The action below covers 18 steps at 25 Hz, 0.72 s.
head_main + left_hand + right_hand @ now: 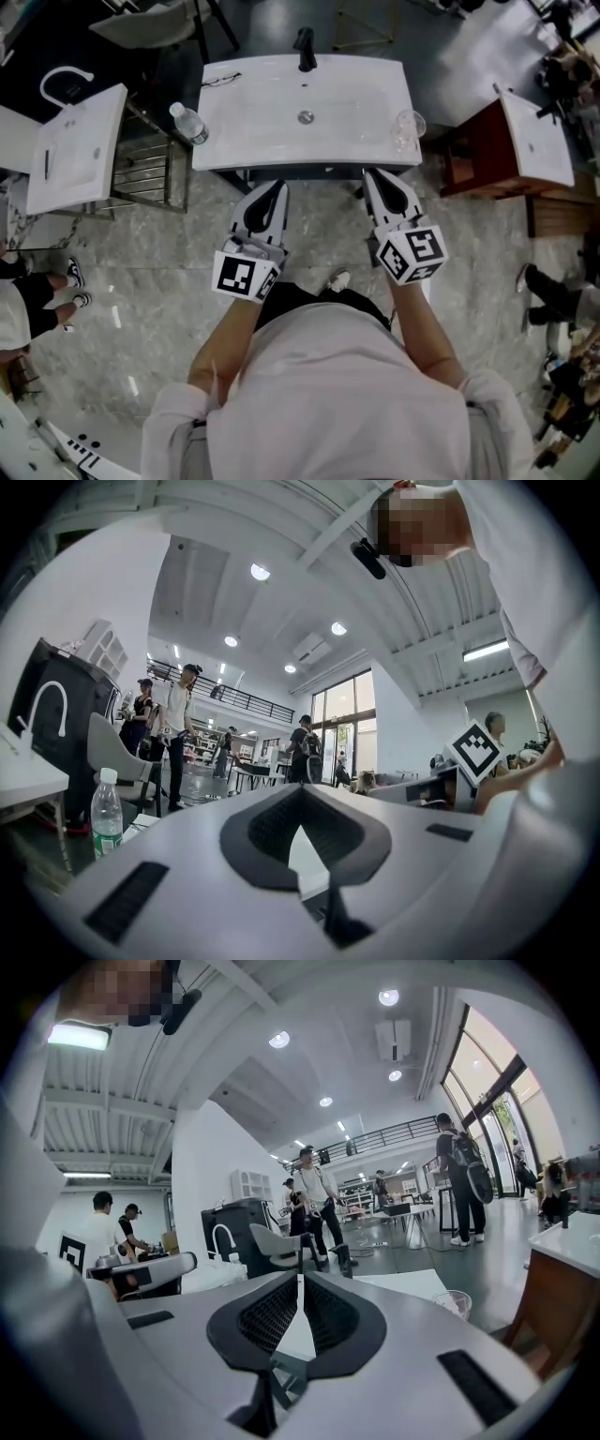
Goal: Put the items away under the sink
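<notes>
A white sink top (361, 80) with a black tap (305, 48) stands just ahead of me. A clear water bottle (190, 123) (106, 814) stands at its left edge. On the right side sits a clear plastic cup (410, 126) (456, 1303). A thin dark item (220, 80) lies at the back left. My left gripper (278, 187) (302, 791) hovers shut and empty in front of the sink's front edge. My right gripper (368, 175) (300, 1279) hovers beside it, also shut and empty. The space under the sink is hidden.
Another white sink unit (77, 150) stands at the left beside a metal rack (150, 176). A third sink (539, 141) sits on a red-brown cabinet (473, 145) at the right. A person's feet (75, 274) show at the left, and people (176, 733) stand further off.
</notes>
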Motion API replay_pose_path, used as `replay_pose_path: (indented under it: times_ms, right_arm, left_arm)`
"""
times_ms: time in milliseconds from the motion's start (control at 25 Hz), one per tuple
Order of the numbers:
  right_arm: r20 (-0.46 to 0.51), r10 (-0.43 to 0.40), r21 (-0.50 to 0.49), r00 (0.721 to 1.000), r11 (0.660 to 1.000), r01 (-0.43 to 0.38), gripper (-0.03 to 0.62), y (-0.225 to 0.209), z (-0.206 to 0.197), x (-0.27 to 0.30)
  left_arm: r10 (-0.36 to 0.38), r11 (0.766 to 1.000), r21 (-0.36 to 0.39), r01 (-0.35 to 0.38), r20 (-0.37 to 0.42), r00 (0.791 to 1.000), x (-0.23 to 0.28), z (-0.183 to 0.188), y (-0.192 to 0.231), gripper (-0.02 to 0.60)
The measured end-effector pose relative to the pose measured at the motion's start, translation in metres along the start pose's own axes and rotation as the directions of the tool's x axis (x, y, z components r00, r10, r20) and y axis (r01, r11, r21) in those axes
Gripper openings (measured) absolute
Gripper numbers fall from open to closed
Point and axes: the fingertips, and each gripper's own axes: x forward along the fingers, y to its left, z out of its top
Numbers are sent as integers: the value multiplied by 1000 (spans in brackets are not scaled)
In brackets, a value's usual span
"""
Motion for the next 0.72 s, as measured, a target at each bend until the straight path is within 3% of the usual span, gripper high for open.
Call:
replay_pose_path:
  times_ms: [720]
  right_arm:
    - [4, -28, 6, 1000, 1000, 28, 46, -12, -4, -19]
  left_arm:
    - [36, 999, 1, -36, -2, 999, -11, -7, -2, 3]
